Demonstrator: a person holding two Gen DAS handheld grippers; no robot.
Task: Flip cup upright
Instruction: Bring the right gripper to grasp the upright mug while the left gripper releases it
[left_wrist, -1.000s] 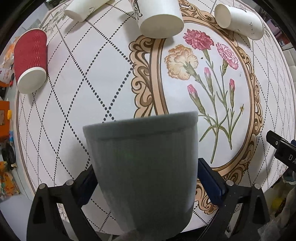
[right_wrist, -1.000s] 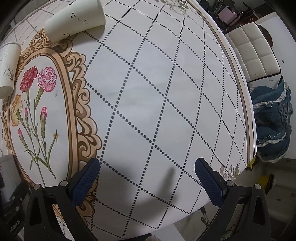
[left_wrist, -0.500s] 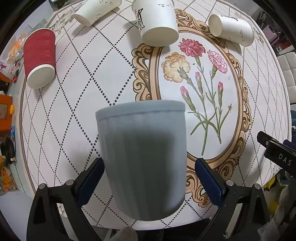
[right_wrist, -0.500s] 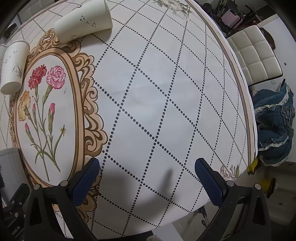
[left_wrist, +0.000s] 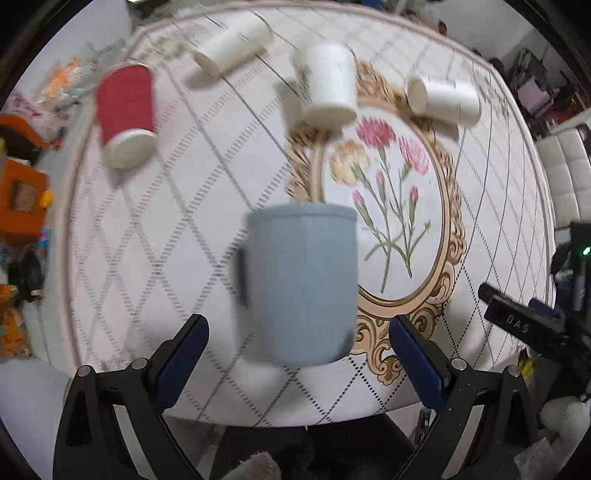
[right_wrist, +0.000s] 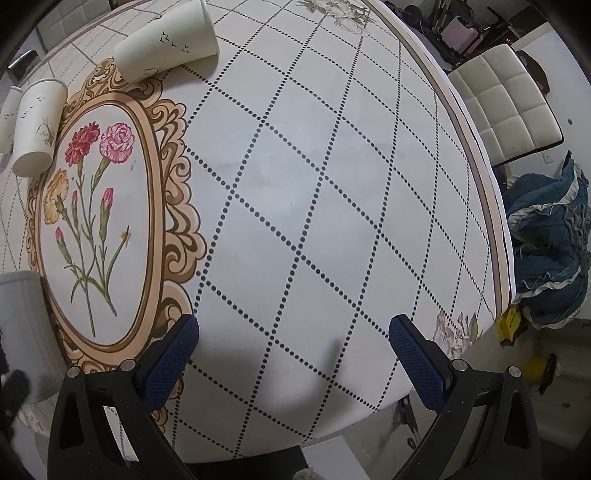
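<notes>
A grey ribbed cup (left_wrist: 303, 284) stands on the table near its front edge, in front of my left gripper (left_wrist: 297, 345). The left gripper is open, its blue pads (left_wrist: 183, 350) wide apart and behind the cup, not touching it. The view is blurred by motion. The same cup shows at the left edge of the right wrist view (right_wrist: 22, 325). My right gripper (right_wrist: 293, 354) is open and empty above the bare tablecloth at the front right.
A red paper cup (left_wrist: 125, 114) lies on its side at the back left. White paper cups (left_wrist: 232, 44), (left_wrist: 328, 88), (left_wrist: 443, 99) lie at the back. The round table (right_wrist: 332, 184) has a floral cloth. A white chair (right_wrist: 506, 103) and blue cloth (right_wrist: 546, 251) are beyond its right edge.
My left gripper has let go of the grey cup and pulled back from it; the cup now stands free. My right gripper has drifted back a little.
</notes>
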